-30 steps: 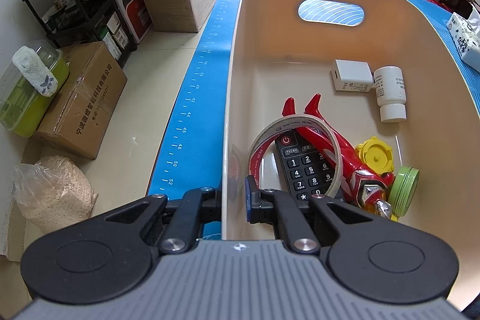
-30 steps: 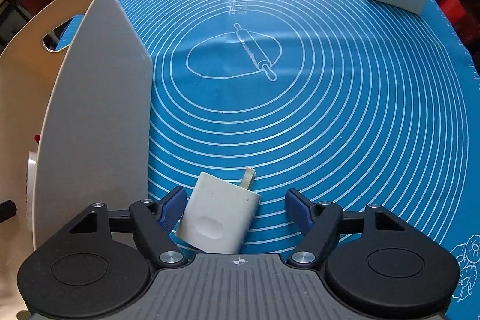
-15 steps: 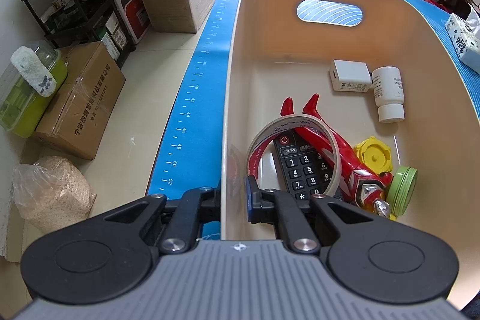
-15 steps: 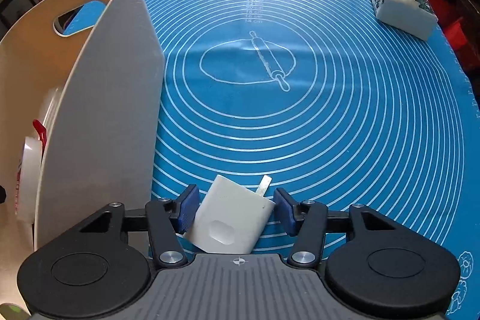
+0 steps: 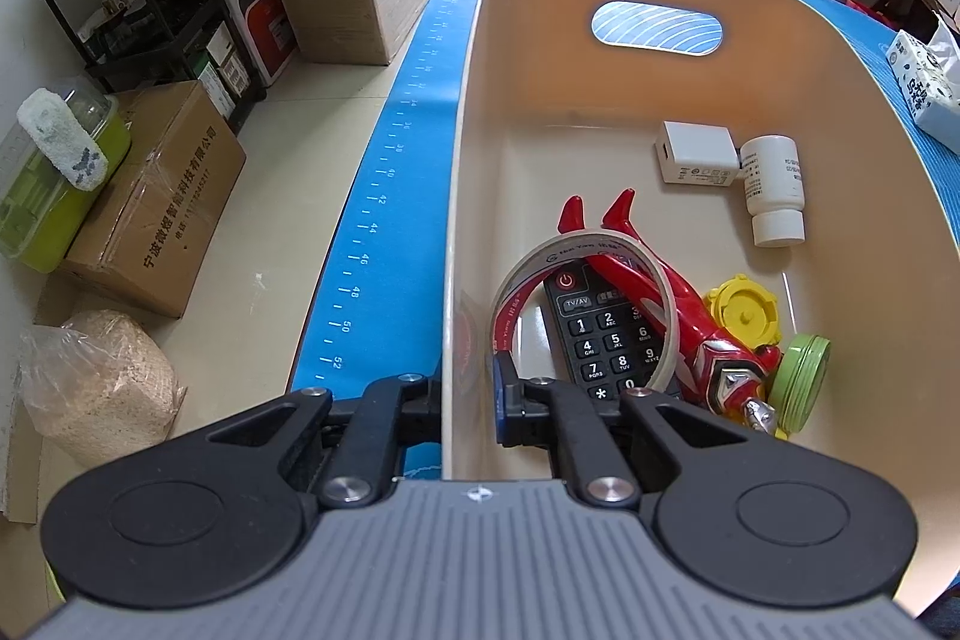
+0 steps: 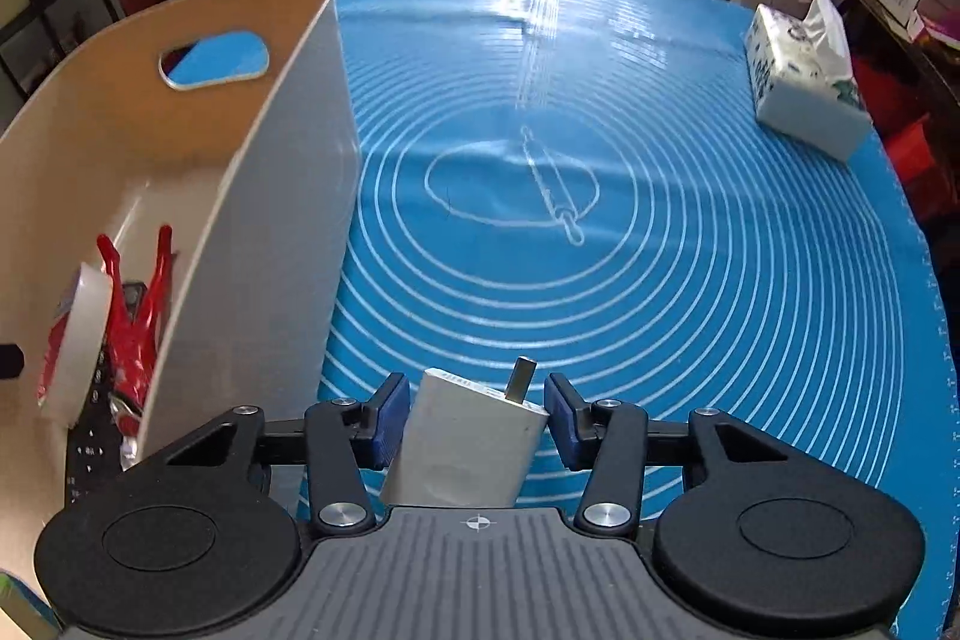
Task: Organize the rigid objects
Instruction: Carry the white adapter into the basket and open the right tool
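Observation:
A beige bin [image 5: 690,112] stands on the blue mat. In it lie a tape roll [image 5: 540,262], a black remote [image 5: 600,334], a red toy figure [image 5: 690,316], a yellow lid [image 5: 744,310], a green lid [image 5: 801,382], a white charger [image 5: 696,154] and a white bottle [image 5: 774,190]. My left gripper [image 5: 468,400] is shut on the bin's near left wall. My right gripper [image 6: 477,424] is shut on a white plug adapter [image 6: 468,442] and holds it above the mat, just right of the bin [image 6: 252,232].
A tissue pack [image 6: 804,82] sits at the mat's far right. The blue mat [image 6: 660,250] stretches ahead of the right gripper. Cardboard boxes [image 5: 156,202], a shelf and a bag lie on the floor left of the table.
My right gripper closed on the white adapter and lifted it off the mat, rising beside the bin. The left gripper kept its hold on the bin wall.

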Demonstrator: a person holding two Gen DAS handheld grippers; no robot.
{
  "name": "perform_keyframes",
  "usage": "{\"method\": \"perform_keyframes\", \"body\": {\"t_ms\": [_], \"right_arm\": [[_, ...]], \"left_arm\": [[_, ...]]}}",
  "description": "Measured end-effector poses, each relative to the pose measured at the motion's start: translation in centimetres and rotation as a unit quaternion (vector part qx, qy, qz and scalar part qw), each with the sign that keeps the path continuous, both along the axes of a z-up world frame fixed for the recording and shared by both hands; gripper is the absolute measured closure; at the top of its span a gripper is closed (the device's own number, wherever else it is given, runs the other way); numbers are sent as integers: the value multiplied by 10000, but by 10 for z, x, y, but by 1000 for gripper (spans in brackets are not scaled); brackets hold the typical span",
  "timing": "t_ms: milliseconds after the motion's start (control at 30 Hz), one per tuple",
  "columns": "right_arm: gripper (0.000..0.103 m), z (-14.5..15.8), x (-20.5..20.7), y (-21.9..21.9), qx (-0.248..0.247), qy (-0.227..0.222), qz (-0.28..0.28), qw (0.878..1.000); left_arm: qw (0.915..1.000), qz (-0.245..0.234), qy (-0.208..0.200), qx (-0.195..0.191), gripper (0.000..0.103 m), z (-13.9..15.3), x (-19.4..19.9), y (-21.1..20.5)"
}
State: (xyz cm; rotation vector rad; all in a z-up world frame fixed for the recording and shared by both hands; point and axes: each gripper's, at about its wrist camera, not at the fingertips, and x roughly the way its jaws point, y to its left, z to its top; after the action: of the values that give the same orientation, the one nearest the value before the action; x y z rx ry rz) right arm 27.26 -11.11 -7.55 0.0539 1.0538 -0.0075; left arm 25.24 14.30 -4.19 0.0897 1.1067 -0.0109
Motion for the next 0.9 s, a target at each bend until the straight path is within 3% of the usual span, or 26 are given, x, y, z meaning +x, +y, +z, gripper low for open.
{"method": "perform_keyframes", "body": {"t_ms": [233,567,700,900], "right_arm": [[49,27,-5,-9,-53,-547,-146,9984],[49,110,-26,6,378,-1955,64,9800],[49,120,-30,31,577,-2036,460,9763],[49,100,-27,72,662,-1664,989,9788]], "left_arm": [[10000,3,0,6,92,0,0,0],[10000,2,1,72,92,-1,1,-2],[9999,4,-5,103,92,-1,0,-3],[9999,6,-8,124,92,-1,0,-4]]}}
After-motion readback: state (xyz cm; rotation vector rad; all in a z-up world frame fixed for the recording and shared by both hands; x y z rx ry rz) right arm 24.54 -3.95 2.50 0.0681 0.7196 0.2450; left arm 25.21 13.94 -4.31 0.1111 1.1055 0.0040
